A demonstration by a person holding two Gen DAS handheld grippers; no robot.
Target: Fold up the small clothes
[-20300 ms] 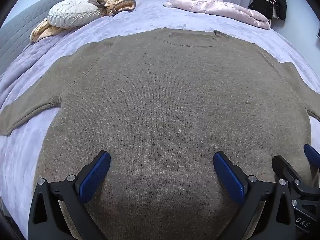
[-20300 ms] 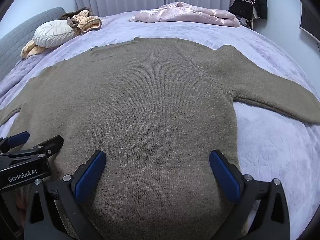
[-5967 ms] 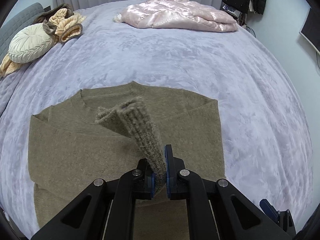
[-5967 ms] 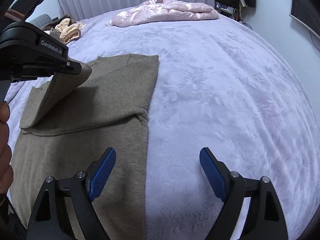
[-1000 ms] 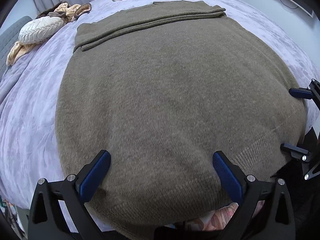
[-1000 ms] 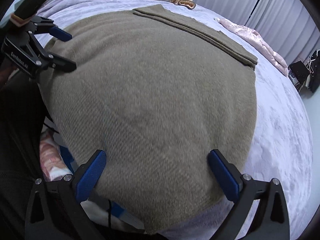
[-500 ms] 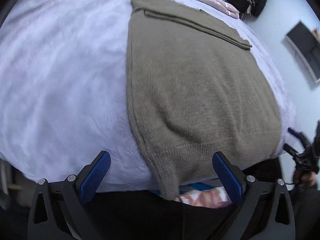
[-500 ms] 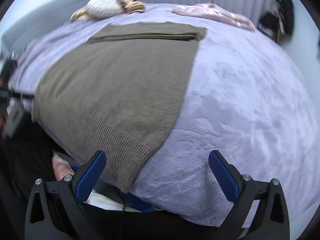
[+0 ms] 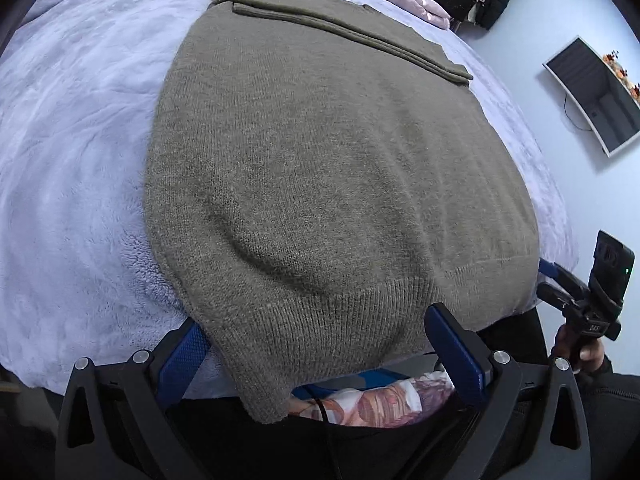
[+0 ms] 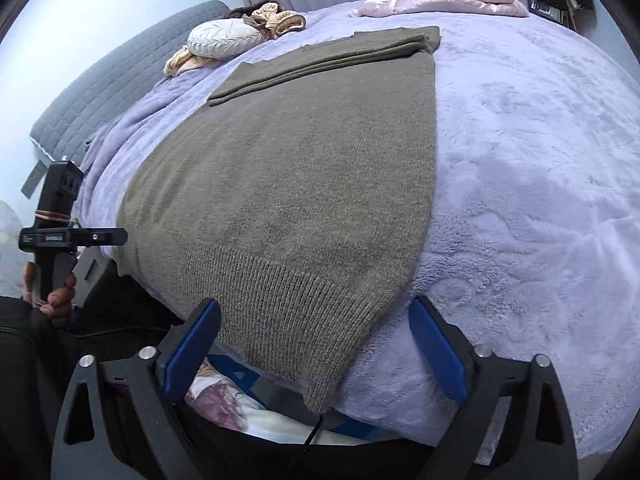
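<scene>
An olive-brown knit sweater (image 9: 328, 152) lies flat on the lilac bed cover (image 9: 72, 160), its sleeves folded across the top (image 9: 352, 36). The ribbed hem hangs over the near bed edge. My left gripper (image 9: 316, 322) is open, and its blue pads (image 9: 182, 358) straddle the hem's left corner. My right gripper (image 10: 316, 306) is open too, with the hem's right corner (image 10: 320, 380) between its pads (image 10: 438, 350). Each gripper shows in the other view, held by a hand: the left gripper (image 10: 60, 236) and the right gripper (image 9: 576, 296).
A pink quilted garment (image 10: 440, 2) lies at the far end of the bed. A white round pillow (image 10: 224, 40) and beige clothes sit by the grey headboard (image 10: 100, 92). A screen (image 9: 592, 100) hangs on the right wall. Patterned fabric (image 9: 384, 400) shows below the bed edge.
Both grippers have dropped closer to the hem at the bed edge. Each now has a hem corner between its open fingers. The sweater has not moved.
</scene>
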